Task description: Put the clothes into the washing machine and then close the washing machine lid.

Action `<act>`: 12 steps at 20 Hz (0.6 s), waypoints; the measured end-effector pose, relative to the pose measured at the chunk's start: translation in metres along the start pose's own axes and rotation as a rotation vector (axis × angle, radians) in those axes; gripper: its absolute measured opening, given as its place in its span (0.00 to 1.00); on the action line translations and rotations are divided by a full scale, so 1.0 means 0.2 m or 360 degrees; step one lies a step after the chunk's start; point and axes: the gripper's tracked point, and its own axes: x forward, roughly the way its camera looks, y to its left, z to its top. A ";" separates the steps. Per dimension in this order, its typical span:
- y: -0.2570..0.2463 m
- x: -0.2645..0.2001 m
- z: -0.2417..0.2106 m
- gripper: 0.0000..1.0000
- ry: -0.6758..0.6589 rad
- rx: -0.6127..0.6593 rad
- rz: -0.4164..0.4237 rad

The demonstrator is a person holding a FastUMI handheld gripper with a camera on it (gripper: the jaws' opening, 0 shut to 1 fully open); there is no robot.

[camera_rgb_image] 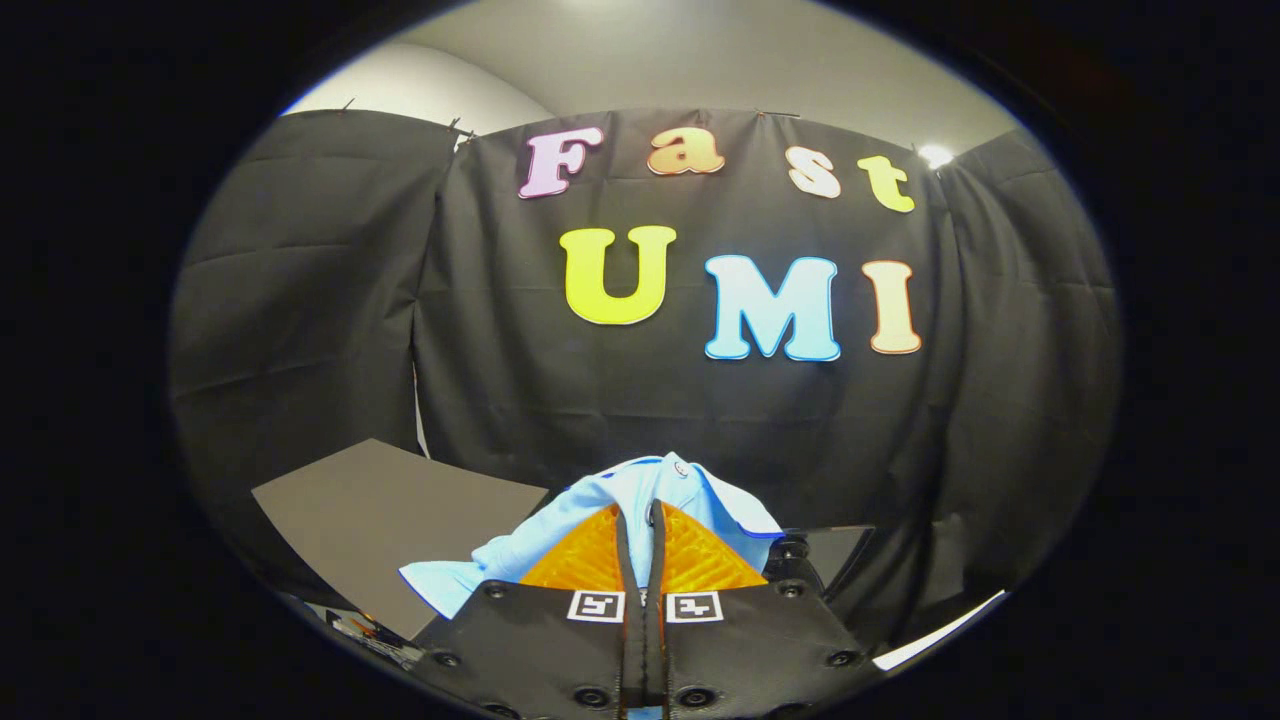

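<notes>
On the left, a flat grey board (385, 520) rises at a tilt in front of the black cloth wall (300, 300), which hangs in folds all the way round the booth; above the cloth a pale ceiling (700, 50) shows, with a bright lamp (936, 155) over to the right. In the middle, the gripper (643, 520) has its two orange fingers (585, 560) pressed together on a light blue garment (640, 485) — the cloth bunches over the fingertips and drapes down to the left of them, held up in the air before the wall. Lower right, a thin white edge (940, 635) slants beneath the cloth — what it belongs to cannot be told.
</notes>
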 end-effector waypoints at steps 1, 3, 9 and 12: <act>-0.03 -0.01 -0.02 0.01 0.0005 0.0013 -0.0014; -0.09 -0.02 -0.06 0.02 0.0023 0.0031 -0.0048; -0.23 -0.02 -0.19 0.02 0.0086 0.0062 -0.0122; -0.27 0.01 -0.27 0.02 0.0119 0.0064 -0.0145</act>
